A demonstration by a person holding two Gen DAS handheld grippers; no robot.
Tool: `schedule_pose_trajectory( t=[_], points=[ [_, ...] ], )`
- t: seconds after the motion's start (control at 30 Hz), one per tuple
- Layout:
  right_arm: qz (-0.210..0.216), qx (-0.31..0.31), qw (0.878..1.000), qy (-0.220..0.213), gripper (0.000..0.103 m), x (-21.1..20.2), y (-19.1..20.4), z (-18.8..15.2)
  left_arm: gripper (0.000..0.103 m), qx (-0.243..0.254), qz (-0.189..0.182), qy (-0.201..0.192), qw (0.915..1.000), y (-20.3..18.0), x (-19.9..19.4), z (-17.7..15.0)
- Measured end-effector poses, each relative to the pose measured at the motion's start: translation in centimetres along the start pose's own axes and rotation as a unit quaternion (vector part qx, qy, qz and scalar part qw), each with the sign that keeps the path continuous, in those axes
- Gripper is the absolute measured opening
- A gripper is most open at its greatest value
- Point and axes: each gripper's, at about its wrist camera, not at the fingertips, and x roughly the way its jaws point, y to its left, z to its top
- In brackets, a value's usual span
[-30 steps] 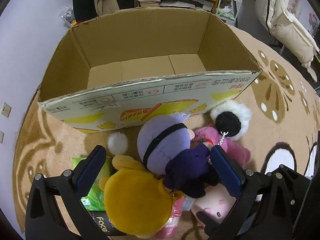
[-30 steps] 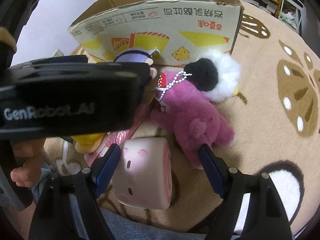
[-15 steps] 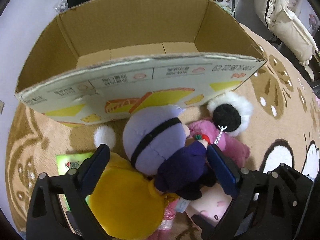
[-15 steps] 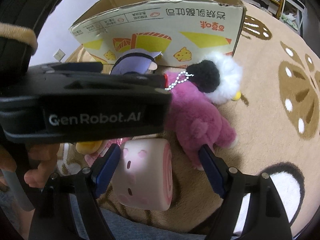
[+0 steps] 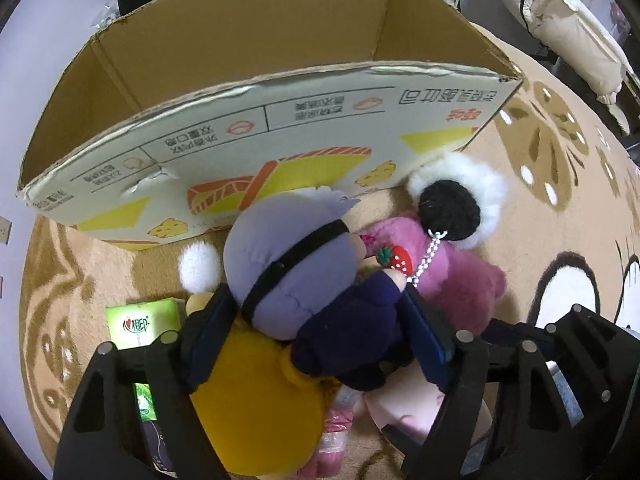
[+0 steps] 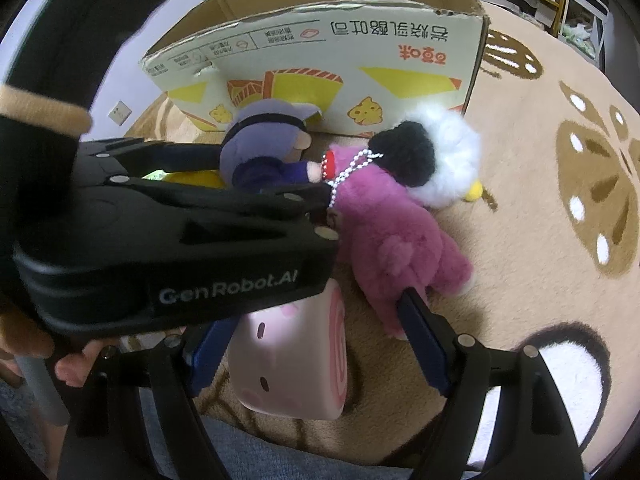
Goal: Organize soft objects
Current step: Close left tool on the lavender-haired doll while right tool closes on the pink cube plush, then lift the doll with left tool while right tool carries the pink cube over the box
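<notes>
My left gripper (image 5: 320,332) is shut on a plush doll (image 5: 316,280) with a lavender head, black band and dark purple body; the doll also shows in the right wrist view (image 6: 268,152). It lies over a yellow plush (image 5: 256,404) in front of an open cardboard box (image 5: 280,128). A pink plush (image 6: 396,240) with a black-and-white pompom (image 6: 432,156) lies to the right. My right gripper (image 6: 316,344) is open, its blue pads on either side of a pink roll-shaped plush (image 6: 296,364) on the rug.
A green tissue pack (image 5: 140,324) lies left of the plush pile. The box (image 6: 320,68) stands on a tan patterned rug (image 6: 560,200). The left gripper body (image 6: 168,248) crosses the right view. Shelves and a white coat are behind the box.
My left gripper has moved forward toward the box and closed its pads on the purple doll. The right gripper has stayed open around the pink roll plush.
</notes>
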Motion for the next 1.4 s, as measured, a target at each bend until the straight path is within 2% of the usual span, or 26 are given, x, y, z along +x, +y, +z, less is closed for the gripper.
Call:
schedule_pose_trajectory(
  t=[0.2,0.37,0.53,0.57,0.6,0.67,0.8,1.03,1.4],
  points=[
    [-0.007,-0.007,1.0,-0.004,0.085,-0.1,0.6,0.0,0.072,-0.001,-0.002,-0.01,0.9999,0.8,-1.2,-0.5],
    [-0.008,-0.013,1.0,-0.02,0.085,-1.2,1.2,-0.4,0.071,0.001,0.006,-0.023,0.9997,0.6,-2.4,-0.7],
    [-0.007,-0.026,1.0,0.002,0.085,-0.8,1.9,-0.9,0.071,-0.009,0.008,-0.032,0.9994,1.4,-3.4,-1.0],
    [-0.012,-0.028,0.999,0.014,0.08,-0.3,2.1,-1.0,0.071,-0.008,0.016,-0.034,0.9993,1.4,-3.5,-1.1],
    [-0.01,-0.026,0.999,0.019,0.063,0.1,2.0,-0.9,0.071,-0.01,0.017,-0.036,0.9992,1.6,-3.7,-1.2],
    [0.003,-0.019,1.0,0.022,0.051,0.5,1.9,-0.9,0.071,-0.017,0.013,-0.04,0.999,2.0,-4.1,-1.2],
    [-0.009,-0.023,1.0,-0.008,0.044,-0.3,2.1,-0.9,0.071,-0.02,0.022,-0.055,0.9981,2.2,-5.0,-1.4],
    [-0.004,-0.017,0.999,-0.051,0.039,-1.9,1.7,-0.8,0.071,-0.041,0.033,-0.075,0.9958,2.7,-6.4,-1.7],
    [-0.003,-0.015,0.989,-0.145,0.038,-5.6,1.2,-0.8,0.071,-0.049,0.093,-0.114,0.9878,3.5,-9.8,-3.7]
  ],
)
